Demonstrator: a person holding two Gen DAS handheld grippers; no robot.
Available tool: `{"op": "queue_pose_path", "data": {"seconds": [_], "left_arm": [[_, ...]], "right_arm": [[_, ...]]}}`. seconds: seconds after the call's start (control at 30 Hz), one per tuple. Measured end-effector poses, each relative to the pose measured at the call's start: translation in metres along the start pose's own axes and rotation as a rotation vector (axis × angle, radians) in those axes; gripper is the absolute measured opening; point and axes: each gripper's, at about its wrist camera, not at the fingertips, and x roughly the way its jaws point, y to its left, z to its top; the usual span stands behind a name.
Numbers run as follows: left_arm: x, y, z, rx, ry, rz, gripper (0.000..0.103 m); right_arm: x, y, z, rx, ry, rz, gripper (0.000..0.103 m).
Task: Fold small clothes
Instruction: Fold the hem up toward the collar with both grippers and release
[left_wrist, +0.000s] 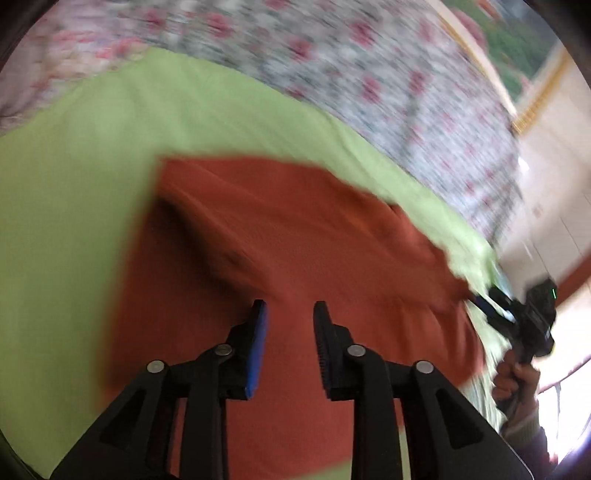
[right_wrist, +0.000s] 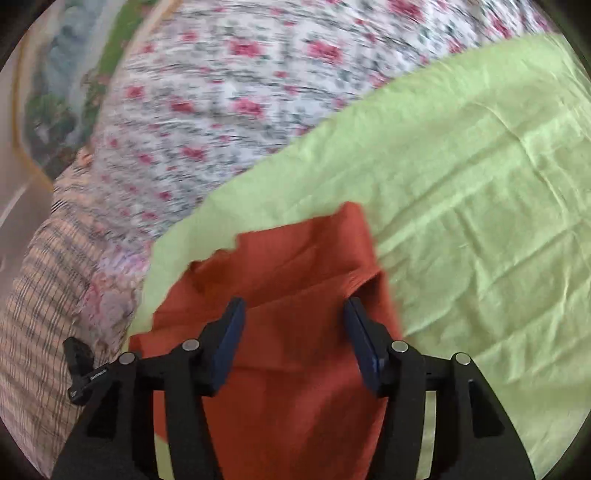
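- My left gripper (left_wrist: 290, 325) hovers over the rust-red garment (left_wrist: 280, 251), jaws parted with nothing between them.
- My right gripper (right_wrist: 293, 325) has its jaws spread wide above the same garment's edge, gripping nothing.
- The garment lies on a lime-green sheet (right_wrist: 480, 192), with a floral bedspread (right_wrist: 229, 92) toward 12 o'clock.
- In the left view, my right gripper sits at 3 o'clock.

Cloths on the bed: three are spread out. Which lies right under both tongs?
The rust-red cloth, plain and on top of the green sheet; the flowered bedcover lies beyond.
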Motion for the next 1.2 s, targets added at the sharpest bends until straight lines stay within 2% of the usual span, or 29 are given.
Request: {"op": "queue_pose_path", "data": {"seconds": [0.03, 0.07, 0.17, 0.23, 0.3, 0.4, 0.43, 0.47, 0.57, 0.67, 0.77, 0.97, 1.1, 1.2], "left_arm": [[0.009, -0.010, -0.005, 0.026, 0.033, -0.010, 0.027], [0.018, -0.018, -0.009, 0.050, 0.063, -0.007, 0.027], [0.041, -0.036, -0.008, 0.142, 0.089, 0.053, 0.027], [0.047, -0.037, 0.006, 0.161, 0.097, 0.066, 0.027], [0.054, -0.028, 0.033, 0.149, 0.089, 0.112, 0.024], [0.054, -0.010, 0.074, 0.109, 0.032, 0.210, 0.022], [0.050, -0.003, 0.089, 0.081, -0.003, 0.257, 0.022], [0.045, 0.003, 0.100, 0.055, -0.026, 0.273, 0.022], [0.021, 0.019, 0.119, -0.042, -0.098, 0.253, 0.028], [-0.001, 0.025, 0.104, -0.072, -0.131, 0.232, 0.032], [-0.012, 0.021, 0.072, -0.079, -0.110, 0.225, 0.032], [-0.046, 0.007, -0.002, -0.130, -0.080, 0.154, 0.032], [-0.071, 0.001, -0.050, -0.173, -0.073, 0.114, 0.039], [-0.083, -0.002, -0.077, -0.195, -0.061, 0.099, 0.043]], "right_arm": [[0.010, 0.016, -0.013, -0.062, 0.070, 0.047, 0.058], [0.019, 0.026, -0.021, -0.105, 0.121, 0.051, 0.058], [0.057, 0.050, -0.042, -0.274, 0.279, -0.027, 0.058], [0.072, 0.048, -0.038, -0.295, 0.314, -0.063, 0.058], [0.082, 0.041, -0.019, -0.300, 0.292, -0.142, 0.055], [0.085, 0.028, 0.019, -0.267, 0.186, -0.269, 0.054], [0.084, 0.023, 0.032, -0.236, 0.147, -0.288, 0.054], [0.079, 0.017, 0.046, -0.194, 0.101, -0.296, 0.054], [0.067, 0.017, 0.063, -0.150, 0.040, -0.280, 0.056], [0.058, 0.025, 0.053, -0.169, 0.040, -0.251, 0.056], [0.055, 0.028, 0.034, -0.181, 0.074, -0.234, 0.056], [0.035, 0.025, -0.021, -0.138, 0.111, -0.218, 0.056], [0.008, 0.012, -0.048, -0.086, 0.066, -0.276, 0.056], [-0.018, 0.005, -0.063, -0.027, 0.012, -0.262, 0.056]]}}
